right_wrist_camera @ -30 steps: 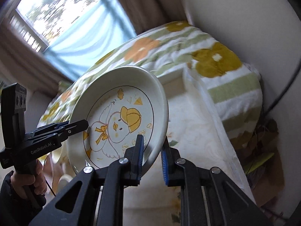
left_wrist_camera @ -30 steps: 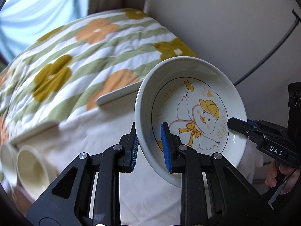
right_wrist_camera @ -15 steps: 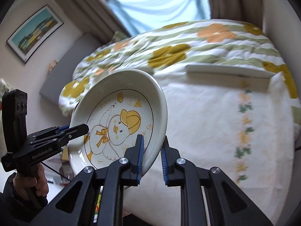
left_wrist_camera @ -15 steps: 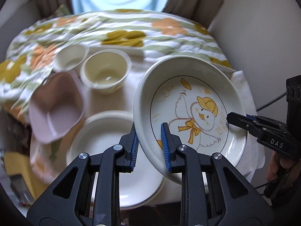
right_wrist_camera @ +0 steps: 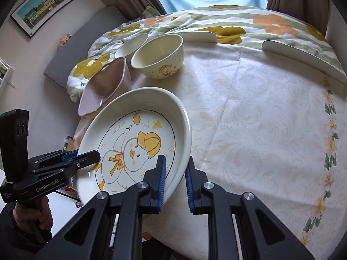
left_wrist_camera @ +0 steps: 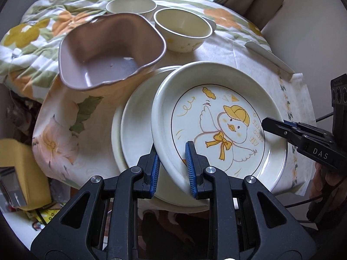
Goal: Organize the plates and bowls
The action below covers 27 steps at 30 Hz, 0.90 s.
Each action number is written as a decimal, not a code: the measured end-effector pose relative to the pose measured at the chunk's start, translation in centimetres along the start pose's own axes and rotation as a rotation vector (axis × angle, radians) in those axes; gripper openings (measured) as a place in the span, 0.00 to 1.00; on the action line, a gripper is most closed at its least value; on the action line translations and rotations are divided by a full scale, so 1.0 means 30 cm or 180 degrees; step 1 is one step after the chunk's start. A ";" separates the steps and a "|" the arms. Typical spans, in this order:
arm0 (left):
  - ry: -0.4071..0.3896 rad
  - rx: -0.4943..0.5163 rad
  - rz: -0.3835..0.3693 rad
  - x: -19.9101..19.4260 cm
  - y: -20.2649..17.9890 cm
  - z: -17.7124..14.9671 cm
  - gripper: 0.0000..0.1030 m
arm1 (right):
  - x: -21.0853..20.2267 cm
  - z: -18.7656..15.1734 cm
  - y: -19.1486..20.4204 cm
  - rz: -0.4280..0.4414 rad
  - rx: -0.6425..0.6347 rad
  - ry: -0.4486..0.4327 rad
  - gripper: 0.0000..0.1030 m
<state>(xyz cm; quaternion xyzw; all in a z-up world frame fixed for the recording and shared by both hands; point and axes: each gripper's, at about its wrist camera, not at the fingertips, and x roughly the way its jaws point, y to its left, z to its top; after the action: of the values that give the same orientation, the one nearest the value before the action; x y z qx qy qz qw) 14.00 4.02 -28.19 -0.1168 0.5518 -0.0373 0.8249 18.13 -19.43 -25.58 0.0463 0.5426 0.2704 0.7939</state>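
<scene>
Cream floral cloth covers the round surface [right_wrist_camera: 260, 119], with a flower-striped quilt [right_wrist_camera: 227, 25] bunched behind it by the curtained window. Both grippers clamp the duck plate [left_wrist_camera: 219, 127] by opposite edges: the left gripper [left_wrist_camera: 173, 162] has its blue-padded fingers closed on the near rim, one pad inside the well and one under the edge, and the right gripper [right_wrist_camera: 174, 177] pinches the rim the same way. This plate is cream, deep-rimmed, printed with a white duck in a yellow cap and bow, and sits tilted above a plain white plate [left_wrist_camera: 134, 130] on the cloth. Behind lie a mauve wavy-edged bowl [left_wrist_camera: 108, 49] and two cream bowls, one nearer [left_wrist_camera: 183, 30] and one farther back [left_wrist_camera: 131, 5].
</scene>
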 end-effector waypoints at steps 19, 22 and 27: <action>-0.0002 0.0344 0.0292 0.066 -0.012 -0.012 0.20 | 0.039 0.000 0.050 -0.0264 -0.0144 -0.0010 0.15; -0.0018 0.0417 0.0436 0.061 -0.023 -0.010 0.20 | 0.042 0.000 0.055 -0.0263 -0.0164 0.0003 0.15; -0.0050 0.0591 0.0749 0.057 -0.049 -0.007 0.20 | 0.051 0.000 0.076 -0.0307 -0.0272 -0.0001 0.15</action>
<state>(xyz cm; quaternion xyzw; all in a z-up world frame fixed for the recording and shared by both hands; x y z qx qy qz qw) 14.57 2.23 -29.48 0.0253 0.5495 0.0097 0.8351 17.67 -16.77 -26.01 -0.0138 0.5320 0.2548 0.8074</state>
